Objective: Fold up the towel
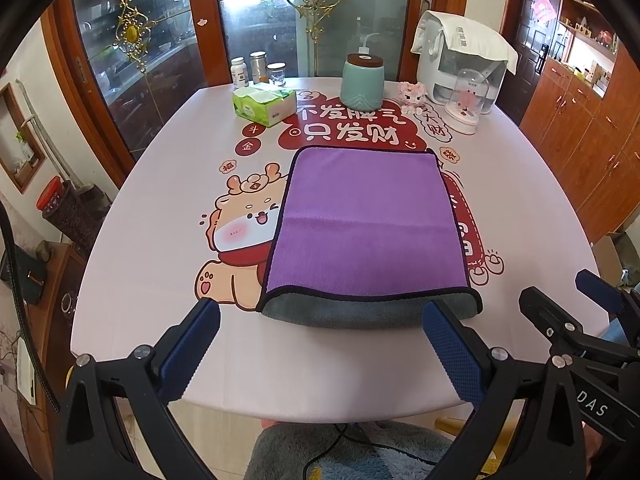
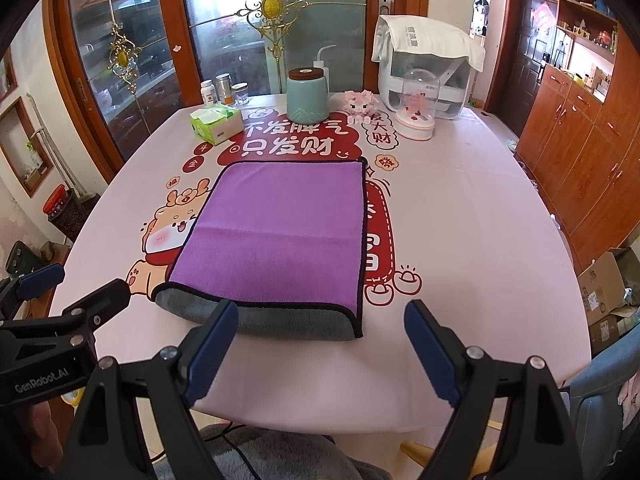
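Note:
A purple towel with a black hem and a grey underside lies folded in half on the table, its fold towards me and grey showing along the near edge. It also shows in the right wrist view. My left gripper is open and empty, just short of the towel's near edge. My right gripper is open and empty, near the towel's near right corner. The right gripper shows at the right of the left wrist view, and the left gripper at the left of the right wrist view.
The table has a pink printed cloth. At its far side stand a tissue pack, a teal jar, small jars, a pink toy, a glass dome and a white appliance. Wooden cabinets stand right.

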### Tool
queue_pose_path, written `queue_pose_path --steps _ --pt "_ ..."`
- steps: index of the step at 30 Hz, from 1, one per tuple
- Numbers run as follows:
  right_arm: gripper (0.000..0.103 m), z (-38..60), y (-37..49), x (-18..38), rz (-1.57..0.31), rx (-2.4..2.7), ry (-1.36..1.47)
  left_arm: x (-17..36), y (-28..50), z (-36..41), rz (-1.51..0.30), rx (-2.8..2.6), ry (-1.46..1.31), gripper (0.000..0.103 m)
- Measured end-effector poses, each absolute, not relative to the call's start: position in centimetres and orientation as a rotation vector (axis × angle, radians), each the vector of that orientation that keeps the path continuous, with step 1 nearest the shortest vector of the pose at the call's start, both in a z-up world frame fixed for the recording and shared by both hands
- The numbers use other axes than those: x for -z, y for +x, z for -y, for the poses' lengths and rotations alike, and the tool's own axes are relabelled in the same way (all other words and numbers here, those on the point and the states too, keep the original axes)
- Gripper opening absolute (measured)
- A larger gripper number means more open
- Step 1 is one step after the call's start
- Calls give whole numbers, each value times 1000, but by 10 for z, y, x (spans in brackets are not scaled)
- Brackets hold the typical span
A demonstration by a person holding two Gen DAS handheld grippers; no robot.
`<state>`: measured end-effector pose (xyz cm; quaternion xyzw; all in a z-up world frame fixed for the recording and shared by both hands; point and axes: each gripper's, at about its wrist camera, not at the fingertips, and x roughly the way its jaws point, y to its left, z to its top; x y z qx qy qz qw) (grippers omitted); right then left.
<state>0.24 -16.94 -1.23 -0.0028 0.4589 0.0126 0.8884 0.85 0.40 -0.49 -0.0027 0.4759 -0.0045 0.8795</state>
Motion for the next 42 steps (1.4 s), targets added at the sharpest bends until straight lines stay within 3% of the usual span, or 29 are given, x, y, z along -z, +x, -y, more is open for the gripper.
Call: queue_pose_path --steps 21,42 --pt "86 174 20 35 -1032 -9 28 31 27 -10 -1043 46 9 101" --pt "86 213 63 86 -1142 3 73 99 85 -103 -1226 -63 -30 101"
